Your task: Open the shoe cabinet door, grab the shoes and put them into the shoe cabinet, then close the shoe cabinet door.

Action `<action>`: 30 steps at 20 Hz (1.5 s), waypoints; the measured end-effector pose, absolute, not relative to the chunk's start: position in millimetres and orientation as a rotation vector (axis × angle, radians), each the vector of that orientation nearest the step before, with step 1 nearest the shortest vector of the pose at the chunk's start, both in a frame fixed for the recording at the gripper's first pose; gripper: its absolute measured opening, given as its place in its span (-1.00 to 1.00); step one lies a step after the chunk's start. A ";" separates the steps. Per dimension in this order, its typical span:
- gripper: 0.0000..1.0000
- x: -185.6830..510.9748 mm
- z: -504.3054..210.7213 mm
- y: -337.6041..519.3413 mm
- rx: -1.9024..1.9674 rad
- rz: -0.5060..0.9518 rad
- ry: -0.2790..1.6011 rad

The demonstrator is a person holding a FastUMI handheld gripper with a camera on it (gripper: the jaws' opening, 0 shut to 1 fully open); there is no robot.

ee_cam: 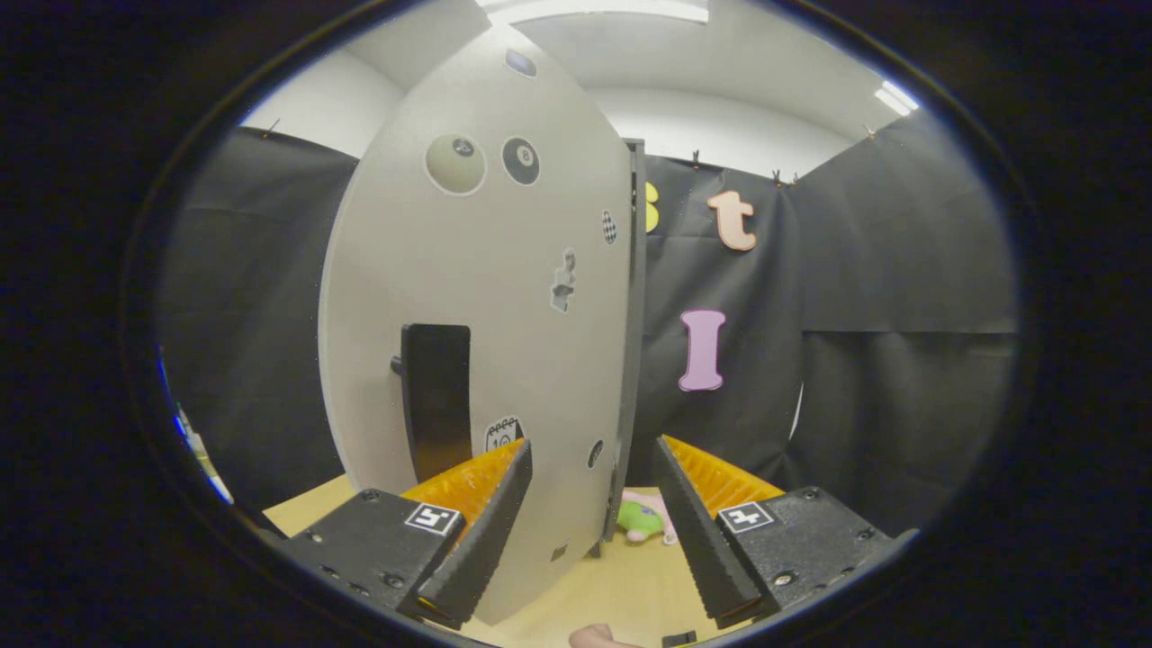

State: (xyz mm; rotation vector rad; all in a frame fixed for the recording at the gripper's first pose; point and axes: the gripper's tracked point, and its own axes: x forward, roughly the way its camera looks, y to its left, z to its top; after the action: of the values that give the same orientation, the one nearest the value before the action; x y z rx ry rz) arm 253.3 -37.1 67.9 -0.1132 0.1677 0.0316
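Note:
The shoe cabinet's pale grey door (pixel 504 297) stands very close in front of me, dotted with stickers. It has a black upright handle (pixel 437 396) on its left part. A dark grey upright edge (pixel 635 342) runs along its right side. The door's lower part reaches down between my fingers. My gripper (pixel 592 448) is open; the left finger (pixel 481 526) lies against the door's face below the handle, and the right finger (pixel 697 526) is clear of it. A small pink and green shoe (pixel 643 520) lies on the wooden surface (pixel 612 585) just beyond the fingers, by the door's right edge.
Black cloth walls (pixel 900 360) close the booth behind and to both sides. A strip of the wooden surface (pixel 306 508) shows left of the door. A small pinkish thing (pixel 594 636), maybe a fingertip, sits below the fingers.

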 end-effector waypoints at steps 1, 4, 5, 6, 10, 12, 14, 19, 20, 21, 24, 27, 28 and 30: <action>0.79 257.3 68.0 -35.0 -0.116 0.030 0.164; 0.79 263.6 63.7 -24.6 -0.107 0.036 0.171; 0.79 263.5 62.1 -20.7 -0.098 0.040 0.173; 0.79 264.7 60.6 -15.3 -0.089 0.044 0.175; 0.80 273.6 50.0 2.7 -0.063 0.054 0.190; 0.79 278.5 42.8 15.5 -0.049 0.068 0.206; 0.80 287.1 38.2 28.3 -0.037 0.082 0.214; 0.82 290.5 21.3 61.3 0.001 0.139 0.241; 0.82 289.6 19.8 63.9 0.001 0.143 0.242; 0.82 288.1 18.5 66.9 -0.006 0.147 0.239; 0.83 282.4 17.6 70.6 -0.045 0.147 0.221; 0.82 274.0 14.3 73.8 -0.032 0.151 0.218; 0.82 271.7 14.3 75.0 -0.025 0.152 0.218; 0.82 264.1 14.3 77.5 -0.010 0.162 0.217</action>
State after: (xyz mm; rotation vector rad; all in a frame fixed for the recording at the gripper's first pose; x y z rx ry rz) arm 264.1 77.5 14.3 -0.0101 0.2166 0.1624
